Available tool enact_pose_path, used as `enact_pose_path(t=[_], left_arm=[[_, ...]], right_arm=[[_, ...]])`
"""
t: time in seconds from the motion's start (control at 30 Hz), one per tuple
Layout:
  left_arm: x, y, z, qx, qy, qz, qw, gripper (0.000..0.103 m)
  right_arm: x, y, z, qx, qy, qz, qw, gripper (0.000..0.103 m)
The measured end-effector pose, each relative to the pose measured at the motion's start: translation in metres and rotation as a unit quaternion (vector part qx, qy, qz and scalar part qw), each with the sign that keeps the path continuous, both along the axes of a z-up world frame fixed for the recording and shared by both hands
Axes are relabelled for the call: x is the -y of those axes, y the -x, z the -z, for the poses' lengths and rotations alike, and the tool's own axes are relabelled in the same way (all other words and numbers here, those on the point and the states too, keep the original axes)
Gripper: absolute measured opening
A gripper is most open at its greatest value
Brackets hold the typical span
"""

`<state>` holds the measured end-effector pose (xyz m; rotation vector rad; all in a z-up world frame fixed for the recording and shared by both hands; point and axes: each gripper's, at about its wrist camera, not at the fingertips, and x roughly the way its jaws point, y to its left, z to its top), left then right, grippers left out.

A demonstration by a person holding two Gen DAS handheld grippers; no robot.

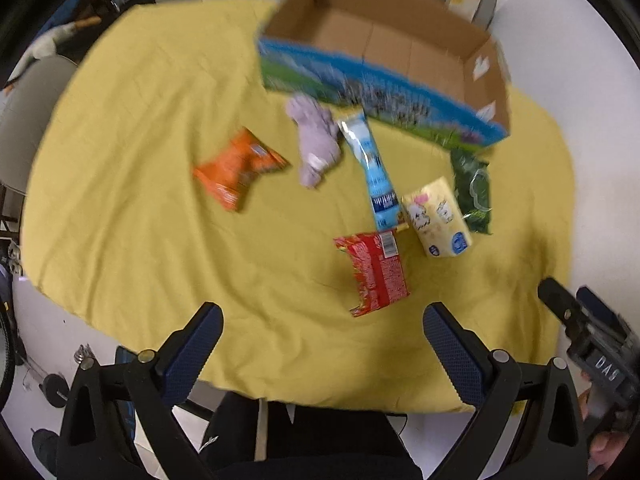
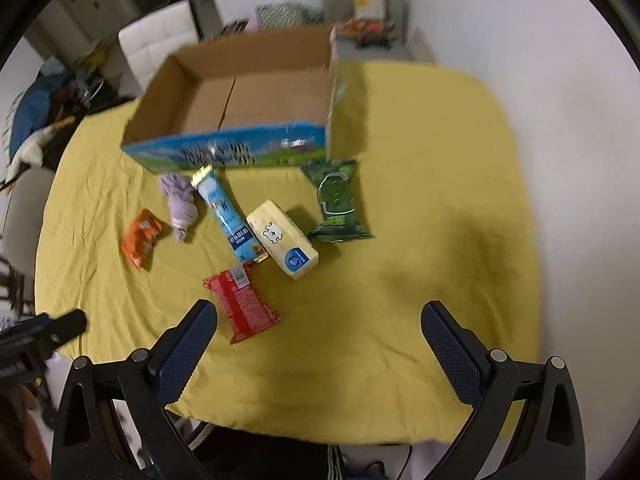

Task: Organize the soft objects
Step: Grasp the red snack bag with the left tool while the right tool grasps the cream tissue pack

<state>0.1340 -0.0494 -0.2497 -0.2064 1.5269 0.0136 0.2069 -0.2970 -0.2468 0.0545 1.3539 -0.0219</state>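
Observation:
Several soft items lie on the yellow cloth in front of an open cardboard box: an orange snack bag, a purple plush, a long blue packet, a pale yellow tissue pack, a green wipes pack and a red packet. My left gripper is open and empty above the near edge, just short of the red packet. My right gripper is open and empty, with the red packet by its left finger.
The box is empty inside. Grey chairs stand at the left and behind the table. A white cabinet and floor clutter lie beyond. The right gripper's body shows at the left view's right edge.

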Motion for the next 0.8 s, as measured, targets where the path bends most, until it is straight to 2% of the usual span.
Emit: enact_pose_path(t=[0.1,0.2,0.37,0.47,0.53,0.6,0.73,0.8], left_arm=[[0.026,-0.012,0.046,-0.041,0.017,0.005,0.9990,0.090],[0.051,-0.021,0.086,-0.072,0.022,0.012,0.9971,0.090],[0.083,-0.025,0.145,-0.122,0.013,0.018,0.9923,0.088],[0.091,-0.025,0.169,-0.143,-0.003,0.018,0.9896,0.067],[0.090,-0.025,0.167,-0.135,-0.003,0.013,0.9908,0.057],[0.089,-0.026,0.161,-0.123,-0.016,0.016,0.9921,0.050],[0.072,-0.028,0.150,-0.115,-0.041,0.001,0.9925,0.046],[0.063,-0.028,0.143,-0.110,-0.055,-0.003,0.9924,0.045]], right_arm=[[0.009,-0.029,0.046,-0.031,-0.013,-0.016,0.999,0.102],[0.012,-0.056,0.086,-0.064,-0.031,-0.037,0.997,0.095],[0.013,-0.086,0.126,-0.094,-0.045,-0.071,0.992,0.084],[0.012,-0.090,0.131,-0.102,-0.048,-0.086,0.990,0.084],[0.008,-0.093,0.136,-0.109,-0.051,-0.100,0.988,0.084],[0.002,-0.094,0.139,-0.113,-0.058,-0.115,0.985,0.084],[-0.020,-0.096,0.150,-0.124,-0.070,-0.140,0.980,0.082],[-0.033,-0.100,0.168,-0.142,-0.073,-0.151,0.976,0.078]])
